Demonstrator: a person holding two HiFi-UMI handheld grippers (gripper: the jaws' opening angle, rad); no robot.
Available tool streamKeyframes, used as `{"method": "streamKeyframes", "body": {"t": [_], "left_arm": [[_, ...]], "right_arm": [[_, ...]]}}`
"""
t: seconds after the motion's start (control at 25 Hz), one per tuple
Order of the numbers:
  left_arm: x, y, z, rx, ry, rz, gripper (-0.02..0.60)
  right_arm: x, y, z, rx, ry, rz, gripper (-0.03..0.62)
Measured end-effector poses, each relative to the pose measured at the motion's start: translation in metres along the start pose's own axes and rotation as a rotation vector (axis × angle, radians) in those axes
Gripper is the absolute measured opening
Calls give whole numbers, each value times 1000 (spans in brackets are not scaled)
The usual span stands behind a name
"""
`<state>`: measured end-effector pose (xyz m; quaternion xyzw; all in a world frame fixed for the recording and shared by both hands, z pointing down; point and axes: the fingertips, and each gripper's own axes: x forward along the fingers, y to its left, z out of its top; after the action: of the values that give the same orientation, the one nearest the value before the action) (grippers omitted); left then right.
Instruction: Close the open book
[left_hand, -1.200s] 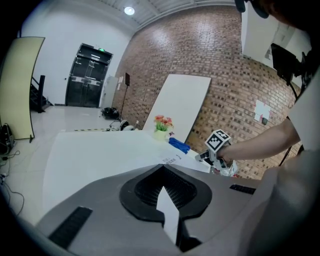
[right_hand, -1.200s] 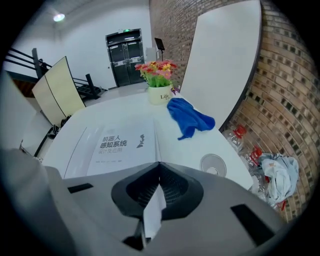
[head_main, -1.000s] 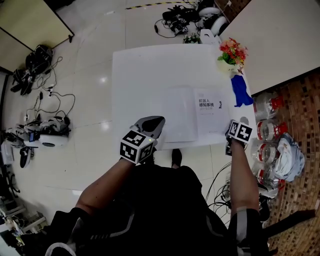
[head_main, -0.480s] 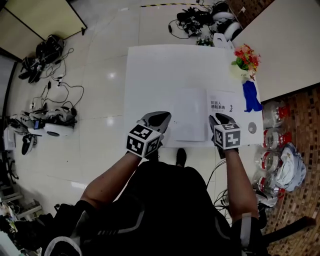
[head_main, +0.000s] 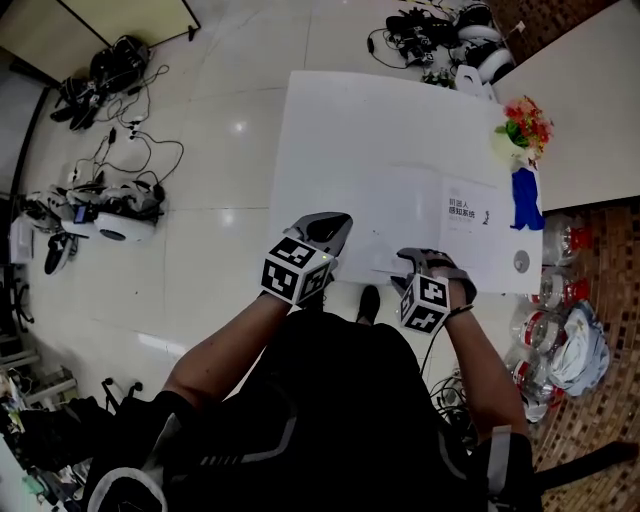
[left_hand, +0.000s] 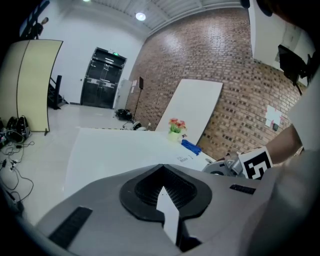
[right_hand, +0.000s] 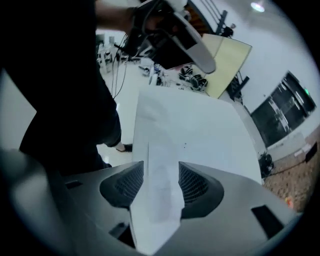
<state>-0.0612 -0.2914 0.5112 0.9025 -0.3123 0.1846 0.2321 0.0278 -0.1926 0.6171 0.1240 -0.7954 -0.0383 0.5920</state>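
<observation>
The open book (head_main: 430, 215) lies flat on the white table (head_main: 360, 130), a blank page on its left and a printed page (head_main: 466, 214) on its right. My right gripper (head_main: 420, 258) hangs steeply down over the book's near edge, about mid-width. Its jaws have just been opening and now stand apart; in the right gripper view (right_hand: 161, 167) a white strip of the book shows between them, and contact cannot be made out. My left gripper (head_main: 335, 225) sits by the book's near left corner. Its jaws (left_hand: 162, 186) are shut, with only a thin white sliver between them.
A pot of flowers (head_main: 525, 120) and a blue object (head_main: 525, 200) stand at the table's right edge, a small grey disc (head_main: 521, 262) near its front right corner. Cables and gear (head_main: 110, 190) lie on the floor at left, and bottles (head_main: 565, 290) at right.
My right gripper has swept left along the book's near edge from the right side to the middle, rolling over, and its jaws have come apart. The left gripper shifted slightly.
</observation>
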Motion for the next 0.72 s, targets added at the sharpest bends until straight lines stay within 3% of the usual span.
{"method": "streamKeyframes", "body": {"t": [0.16,0.4,0.56,0.64,0.72], "left_arm": [[-3,-1,-2,0,0,-8,-1],[-3,-6,-5,14,14,-29,-2],[-2,-9,-6,15,23,-37,-2],[-1,-9,-9,20,31,-45,-2],[-1,-12,-10,22,35,-55,-2]], "right_arm": [[9,12,-14,-115,77,-9,176],[16,9,-20,-276,131,-114,175],[22,10,-29,-312,155,-178,168],[23,14,-32,-291,150,-189,83],[21,17,-31,-268,138,-212,42]]}}
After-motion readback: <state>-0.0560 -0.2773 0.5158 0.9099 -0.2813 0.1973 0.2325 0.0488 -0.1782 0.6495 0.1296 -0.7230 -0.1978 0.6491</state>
